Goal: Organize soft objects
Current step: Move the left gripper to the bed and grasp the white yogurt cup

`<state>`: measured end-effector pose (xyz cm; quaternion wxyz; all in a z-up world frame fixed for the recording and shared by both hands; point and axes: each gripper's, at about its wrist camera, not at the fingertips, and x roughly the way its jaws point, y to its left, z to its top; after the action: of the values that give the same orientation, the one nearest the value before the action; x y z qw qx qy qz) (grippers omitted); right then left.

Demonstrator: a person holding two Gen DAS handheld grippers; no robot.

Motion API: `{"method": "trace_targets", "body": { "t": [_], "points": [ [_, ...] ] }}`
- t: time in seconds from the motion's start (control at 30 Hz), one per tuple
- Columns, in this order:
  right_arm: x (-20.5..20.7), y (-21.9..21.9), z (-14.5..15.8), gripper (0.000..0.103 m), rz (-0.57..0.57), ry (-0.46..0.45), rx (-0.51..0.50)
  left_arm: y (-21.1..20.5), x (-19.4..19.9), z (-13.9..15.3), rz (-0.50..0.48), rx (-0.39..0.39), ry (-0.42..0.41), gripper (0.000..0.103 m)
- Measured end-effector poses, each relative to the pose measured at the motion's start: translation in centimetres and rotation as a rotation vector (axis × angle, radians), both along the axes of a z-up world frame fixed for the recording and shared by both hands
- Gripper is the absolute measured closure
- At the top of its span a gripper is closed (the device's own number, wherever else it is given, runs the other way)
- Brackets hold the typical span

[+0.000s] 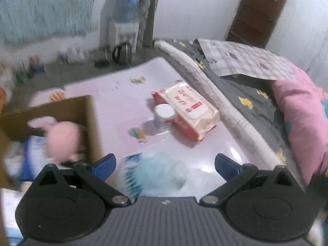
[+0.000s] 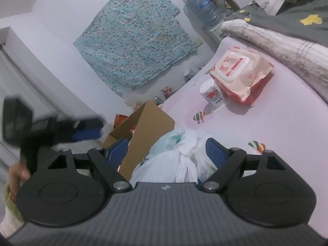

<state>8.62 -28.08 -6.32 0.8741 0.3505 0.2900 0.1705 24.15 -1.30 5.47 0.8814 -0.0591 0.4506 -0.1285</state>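
Both tools spread wide, right tool (image 2: 165, 153) astride plastic bag (image 2: 174, 164), left tool (image 1: 165, 164) empty

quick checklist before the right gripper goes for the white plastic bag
1. Right gripper open: ok, the jaws stand wide and nothing is pinched.
2. White plastic bag lined up between the fingers: ok, its knotted top sits in the gap.
3. Cardboard box open to take it: ok, the flap is up and a pink plush toy already lies inside.
4. Left gripper out of the way: cannot tell, it shows as a blur at the left of the right wrist view.
5. Wet wipes pack and small white jar clear of the path: ok, both lie further back on the pink mat.
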Motion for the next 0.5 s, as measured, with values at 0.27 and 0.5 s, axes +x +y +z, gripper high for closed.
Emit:
{"method": "trace_targets", "body": {
  "t": [0.27, 0.5],
  "points": [
    [2.8, -0.9, -1.9, 0.021, -0.005, 0.0, -0.003, -4.5, 13.1, -6.4, 0.183, -0.097, 0.3, 0.005],
    [3.4, -3.2, -3.9, 0.021, -0.035, 0.027, 0.036, -7.3, 19.1, -10.0, 0.237, -0.012, 0.311, 0.02]
  ]
}}
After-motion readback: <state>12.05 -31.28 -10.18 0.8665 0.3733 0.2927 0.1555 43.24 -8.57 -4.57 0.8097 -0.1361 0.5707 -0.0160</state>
